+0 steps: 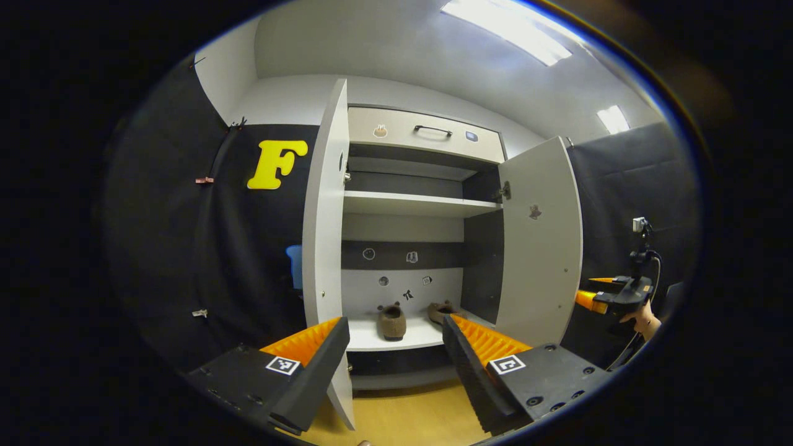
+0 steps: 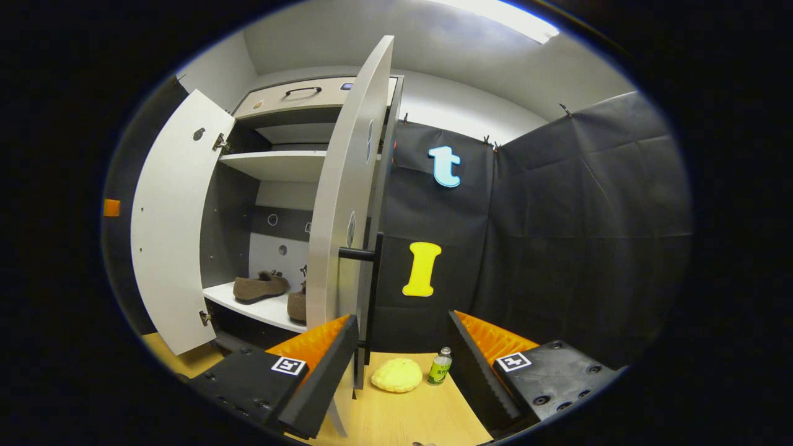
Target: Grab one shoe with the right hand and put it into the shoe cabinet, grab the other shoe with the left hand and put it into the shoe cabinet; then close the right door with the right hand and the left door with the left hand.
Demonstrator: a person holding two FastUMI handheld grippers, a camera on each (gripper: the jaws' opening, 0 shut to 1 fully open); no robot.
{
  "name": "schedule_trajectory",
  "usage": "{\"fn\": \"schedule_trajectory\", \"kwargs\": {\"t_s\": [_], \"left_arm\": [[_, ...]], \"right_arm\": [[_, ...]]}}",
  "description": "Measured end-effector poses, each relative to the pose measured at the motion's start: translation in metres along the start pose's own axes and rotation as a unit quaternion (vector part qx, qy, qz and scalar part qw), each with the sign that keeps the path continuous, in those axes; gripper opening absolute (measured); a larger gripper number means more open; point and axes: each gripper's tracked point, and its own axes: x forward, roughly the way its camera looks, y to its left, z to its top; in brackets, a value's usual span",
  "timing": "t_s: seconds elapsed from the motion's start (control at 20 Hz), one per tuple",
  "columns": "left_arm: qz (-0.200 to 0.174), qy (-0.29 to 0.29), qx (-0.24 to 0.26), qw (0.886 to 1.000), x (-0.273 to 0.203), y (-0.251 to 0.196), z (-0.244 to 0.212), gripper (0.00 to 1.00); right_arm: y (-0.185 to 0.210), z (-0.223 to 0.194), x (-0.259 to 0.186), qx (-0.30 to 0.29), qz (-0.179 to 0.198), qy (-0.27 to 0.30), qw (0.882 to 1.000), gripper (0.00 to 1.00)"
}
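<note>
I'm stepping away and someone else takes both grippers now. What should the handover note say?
Left gripper: open, empty, facing the cabinet.
Right gripper: open, empty, beside the right door, its edge between the fingers.
Both shoes lie on the bottom shelf.
Done: shoes stored.
Left: close the right door with the right gripper, then the left door with the left.

Recording booth, black cloth walls [image 2: 588, 204], shoe cabinet [image 1: 403, 248], ceiling lights [image 1: 508, 28]

shoes [image 1: 392, 322] [image 1: 441, 310] – brown, side by side on bottom shelf | shoe cabinet [image 1: 403, 204] – both doors open
</note>
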Motion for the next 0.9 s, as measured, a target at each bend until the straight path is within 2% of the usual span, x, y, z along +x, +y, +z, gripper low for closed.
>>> {"fn": "schedule_trajectory", "kwargs": {"t_s": [0.25,0.45,0.5,0.55,0.9], "left_arm": [[0.021,0.019,0.002,1.000,-0.008,0.013,-0.009,0.95],[0.029,0.030,-0.006,0.999,-0.012,0.022,-0.018,0.95],[0.033,0.032,-0.006,0.999,-0.014,0.025,-0.019,0.95],[0.037,0.034,-0.006,0.999,-0.014,0.027,-0.020,0.95],[0.062,0.047,-0.001,0.997,-0.022,0.043,-0.025,0.95]], "right_arm": [[0.016,0.001,-0.001,0.008,0.005,0.003,1.000,0.95],[0.036,0.000,0.000,0.021,0.028,0.006,0.999,0.95],[0.042,0.001,0.001,0.020,0.034,0.005,0.999,1.00],[0.048,0.002,0.001,0.020,0.041,0.005,0.999,0.95],[0.089,0.005,0.011,0.016,0.088,0.004,0.996,0.95]]}}
